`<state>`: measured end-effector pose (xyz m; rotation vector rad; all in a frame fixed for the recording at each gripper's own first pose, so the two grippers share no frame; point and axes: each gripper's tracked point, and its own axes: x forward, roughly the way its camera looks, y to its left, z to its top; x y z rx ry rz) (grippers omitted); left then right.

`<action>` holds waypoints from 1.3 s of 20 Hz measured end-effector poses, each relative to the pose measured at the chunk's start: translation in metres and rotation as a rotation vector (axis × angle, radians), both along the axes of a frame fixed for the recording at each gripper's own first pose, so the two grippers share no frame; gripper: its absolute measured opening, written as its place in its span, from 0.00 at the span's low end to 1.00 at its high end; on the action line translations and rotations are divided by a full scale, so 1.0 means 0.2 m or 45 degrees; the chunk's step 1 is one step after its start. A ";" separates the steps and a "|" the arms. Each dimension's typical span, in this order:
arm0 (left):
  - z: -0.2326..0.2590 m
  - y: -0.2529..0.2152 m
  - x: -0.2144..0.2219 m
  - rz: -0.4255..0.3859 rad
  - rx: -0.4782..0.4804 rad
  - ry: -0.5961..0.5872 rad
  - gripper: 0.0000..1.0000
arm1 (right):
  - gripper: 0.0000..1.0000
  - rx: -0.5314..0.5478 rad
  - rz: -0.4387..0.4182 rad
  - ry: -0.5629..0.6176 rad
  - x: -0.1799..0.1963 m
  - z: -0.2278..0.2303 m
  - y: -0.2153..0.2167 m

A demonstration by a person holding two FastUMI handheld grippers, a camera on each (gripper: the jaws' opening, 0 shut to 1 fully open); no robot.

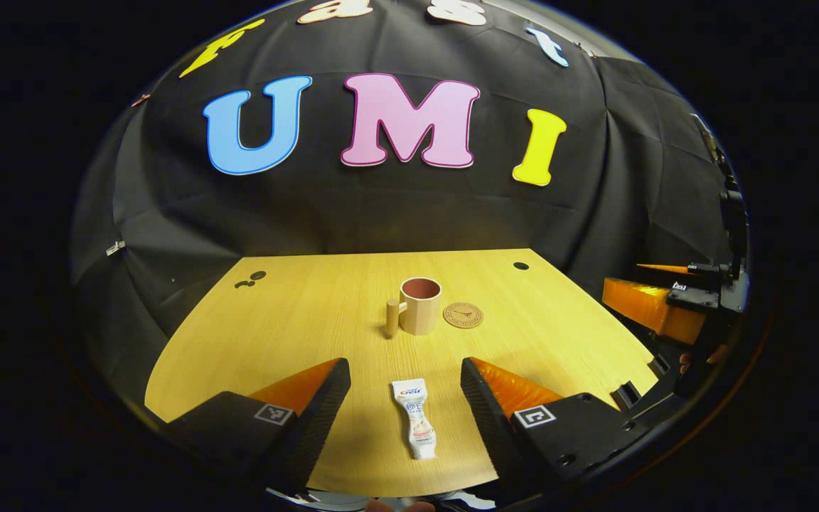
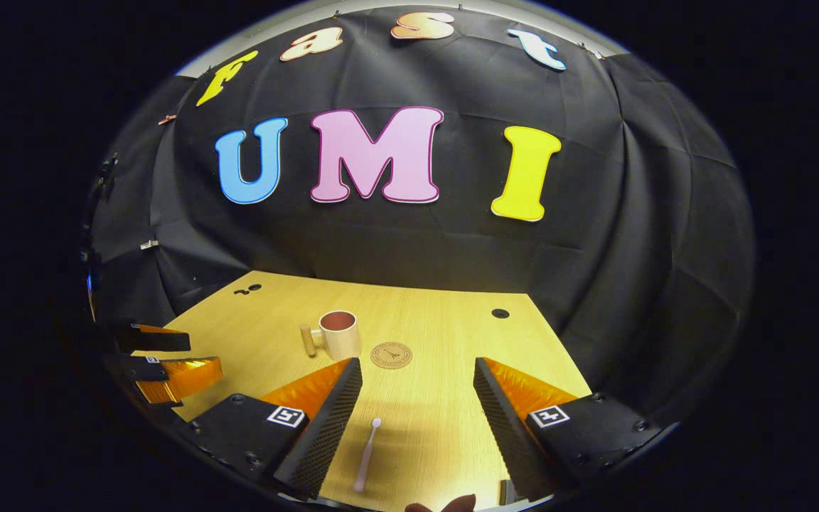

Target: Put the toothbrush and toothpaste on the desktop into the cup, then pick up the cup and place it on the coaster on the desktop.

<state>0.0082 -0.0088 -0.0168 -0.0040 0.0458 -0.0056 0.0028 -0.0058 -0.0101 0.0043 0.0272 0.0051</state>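
Fingers of your left gripper [image 1: 404,398] stand wide apart with nothing between the pads, and the toothpaste [image 1: 415,418] lies flat on the desktop [image 1: 296,320] in the gap, running along the fingers' line and touching neither. Your right gripper [image 2: 416,409] is spread the same way over the toothbrush [image 2: 367,455], which lies nearer its left finger, its small head pointing away from you.

Judging from that, you are at the very first step: both pickups are lined up and neither is made. Next, you would lower each gripper so the pads come down beside the tube and the handle, then close. The brush is thin and flat on the wood, so it may slip or roll; centre it first.

Farther out stands the cup [image 1: 420,304], upright, handle toward the left, and its inside looks empty as far as you can see. Just beside it on the right, apart from it, lies the round coaster [image 1: 463,315], bare.
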 end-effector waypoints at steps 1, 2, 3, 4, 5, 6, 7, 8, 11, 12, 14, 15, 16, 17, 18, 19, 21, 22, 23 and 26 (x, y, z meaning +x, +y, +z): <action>-0.01 -0.01 0.01 -0.006 -0.007 0.014 0.96 | 0.97 -0.001 0.001 0.005 0.00 -0.01 -0.01; -0.04 -0.02 0.03 -0.015 -0.016 0.037 0.96 | 0.97 -0.001 0.002 0.011 0.00 -0.01 -0.01; -0.08 -0.04 0.05 -0.019 -0.024 0.073 0.96 | 0.97 0.000 0.005 0.020 0.00 -0.02 -0.01; -0.14 -0.05 0.08 -0.022 -0.028 0.121 0.97 | 0.97 0.000 0.009 0.029 0.00 -0.04 -0.01; -0.20 -0.06 0.10 -0.018 -0.032 0.170 0.96 | 0.97 -0.003 0.011 0.040 0.01 -0.05 -0.02; -0.24 -0.07 0.13 -0.020 -0.042 0.210 0.97 | 0.97 -0.007 0.013 0.050 0.01 -0.06 -0.02; -0.29 -0.09 0.17 -0.025 -0.057 0.242 0.97 | 0.97 -0.010 0.015 0.059 0.01 -0.07 -0.03; -0.34 -0.10 0.21 -0.029 -0.071 0.280 0.97 | 0.97 -0.013 0.018 0.068 0.01 -0.08 -0.04; -0.52 -0.10 0.33 -0.004 -0.086 0.392 0.96 | 0.97 -0.021 0.029 0.099 0.03 -0.13 -0.06; -0.56 -0.10 0.37 0.011 -0.094 0.433 0.96 | 0.97 -0.022 0.035 0.110 0.04 -0.14 -0.07; -0.65 -0.08 0.43 0.041 -0.104 0.502 0.96 | 0.97 -0.019 0.045 0.136 0.08 -0.17 -0.09; -0.69 -0.08 0.46 0.052 -0.107 0.534 0.95 | 0.97 -0.014 0.051 0.153 0.10 -0.18 -0.09; -0.72 -0.08 0.50 0.064 -0.106 0.566 0.94 | 0.97 -0.011 0.054 0.178 0.12 -0.21 -0.10; -0.75 -0.08 0.53 0.067 -0.107 0.600 0.93 | 0.97 -0.007 0.061 0.208 0.12 -0.25 -0.10; -0.78 -0.08 0.55 0.075 -0.106 0.636 0.92 | 0.98 -0.002 0.067 0.238 0.14 -0.28 -0.10; -0.81 -0.09 0.57 0.083 -0.110 0.677 0.89 | 0.98 -0.002 0.072 0.268 0.15 -0.32 -0.10; -0.84 -0.07 0.58 0.124 -0.095 0.731 0.86 | 0.98 -0.002 0.085 0.350 0.17 -0.41 -0.09; -0.85 -0.07 0.61 0.127 -0.064 0.740 0.85 | 0.98 -0.007 0.089 0.399 0.17 -0.46 -0.09; -0.84 -0.08 0.61 0.112 -0.037 0.747 0.77 | 0.98 -0.007 0.102 0.454 0.17 -0.51 -0.08; -0.84 -0.10 0.60 0.068 0.012 0.793 0.65 | 0.98 0.035 0.136 0.576 0.18 -0.63 0.00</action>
